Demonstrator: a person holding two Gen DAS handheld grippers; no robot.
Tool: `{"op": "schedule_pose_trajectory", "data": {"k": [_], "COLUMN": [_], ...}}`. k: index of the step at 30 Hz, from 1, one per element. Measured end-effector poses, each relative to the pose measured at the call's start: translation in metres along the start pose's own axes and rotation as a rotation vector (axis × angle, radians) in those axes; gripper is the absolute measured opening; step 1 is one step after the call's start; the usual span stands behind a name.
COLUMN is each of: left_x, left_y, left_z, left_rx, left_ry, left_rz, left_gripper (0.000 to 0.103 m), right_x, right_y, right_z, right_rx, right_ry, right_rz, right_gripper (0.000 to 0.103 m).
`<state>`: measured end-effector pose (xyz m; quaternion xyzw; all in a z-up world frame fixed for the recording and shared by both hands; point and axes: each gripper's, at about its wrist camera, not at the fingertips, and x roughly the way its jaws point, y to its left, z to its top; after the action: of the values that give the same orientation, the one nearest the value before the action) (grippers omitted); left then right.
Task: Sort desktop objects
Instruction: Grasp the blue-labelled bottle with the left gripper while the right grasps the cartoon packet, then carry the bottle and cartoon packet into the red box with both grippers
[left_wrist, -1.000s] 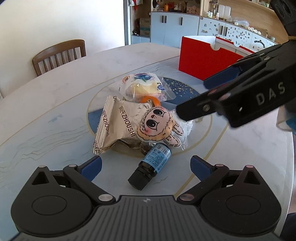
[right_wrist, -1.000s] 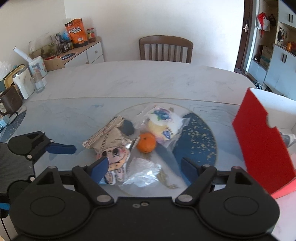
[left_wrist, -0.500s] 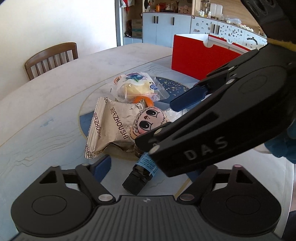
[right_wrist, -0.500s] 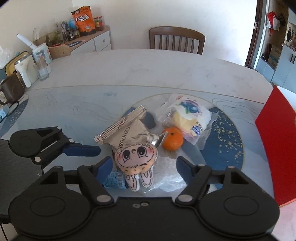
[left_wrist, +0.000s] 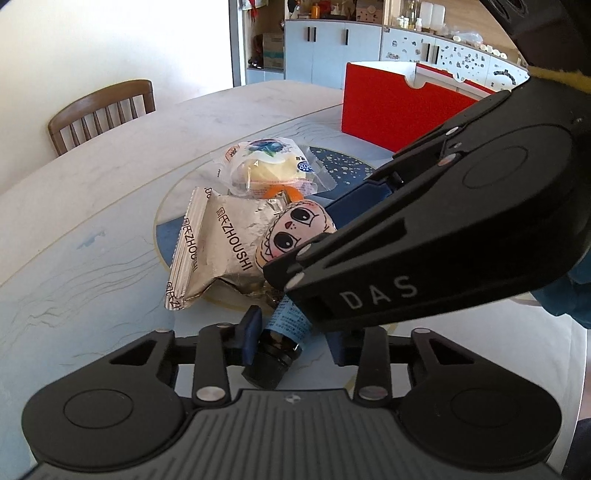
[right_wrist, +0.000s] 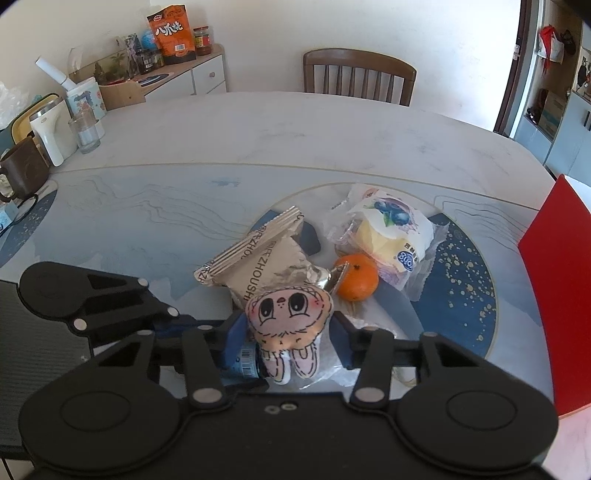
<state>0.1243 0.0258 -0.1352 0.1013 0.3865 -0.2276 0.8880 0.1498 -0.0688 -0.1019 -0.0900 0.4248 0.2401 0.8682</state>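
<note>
Left gripper (left_wrist: 291, 334) closed on a small dark glass bottle with a blue label and black cap (left_wrist: 279, 345), lying on its side at the near edge of the pile; blue pads pressed against the cap end. Right gripper (right_wrist: 288, 332) clamped on a flat cartoon plush charm with big eyes and pink rabbit feet (right_wrist: 288, 325), pads touching both its sides. In the left wrist view, right gripper's black body marked "DAS" crossing above the bottle and hiding part of the charm. Behind the charm, a crinkled silver foil snack packet printed "ZHOUSHI" (right_wrist: 266, 266), partly under the charm's head. Just beside the packet, a small orange mandarin (right_wrist: 356, 277), touching a clear-wrapped yellow cake with blueberry print (right_wrist: 391, 236). All gathered on the blue-and-white round inlay of a marble-patterned table (right_wrist: 258, 140). Red open-topped box (left_wrist: 391, 107) standing well apart on the right side of the table. Brown wooden chair (right_wrist: 356, 75) at the far edge.
</note>
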Motion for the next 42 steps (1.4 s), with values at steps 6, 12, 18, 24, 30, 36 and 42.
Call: {"op": "schedule_pose_trajectory", "data": {"k": [6,12,18,24,30,36,42], "left_x": [-0.002,-0.007,-0.014,-0.023,-0.033,-0.037,-0.038], "left_y": [-0.002,-0.003,-0.004,-0.006,-0.008,-0.017,-0.034], "left_z": [0.000,-0.002,-0.002,0.000,0.002,0.012,0.033], "left_rx": [-0.001,-0.026,-0.047,-0.076,-0.115,-0.135,-0.138], "left_ry": [0.010,0.007,0.006,0.010,0.007,0.008,-0.015], "left_rz": [0.003,0.006,0.008,0.005,-0.004,-0.003,-0.016], "left_gripper": [0.028,0.024,0.023,0.023,0.023,0.023,0.023], "right_x": [-0.005,-0.018,-0.034,-0.049,-0.060,-0.074,-0.091], "right_y": [-0.002,-0.010,-0.022,-0.036,-0.045,-0.058,-0.079], "right_z": [-0.001,-0.003,-0.011,-0.021,-0.031,-0.039,-0.047], "right_rx": [0.006,0.028,0.055,0.092,0.092,0.102,0.131], "right_ry": [-0.005,-0.025,-0.036,-0.035,-0.030,-0.042,-0.050], "right_rz": [0.003,0.005,-0.002,-0.005,-0.011,-0.021,-0.025], "right_gripper": [0.045,0.044,0.044,0.044,0.044,0.044,0.044]}}
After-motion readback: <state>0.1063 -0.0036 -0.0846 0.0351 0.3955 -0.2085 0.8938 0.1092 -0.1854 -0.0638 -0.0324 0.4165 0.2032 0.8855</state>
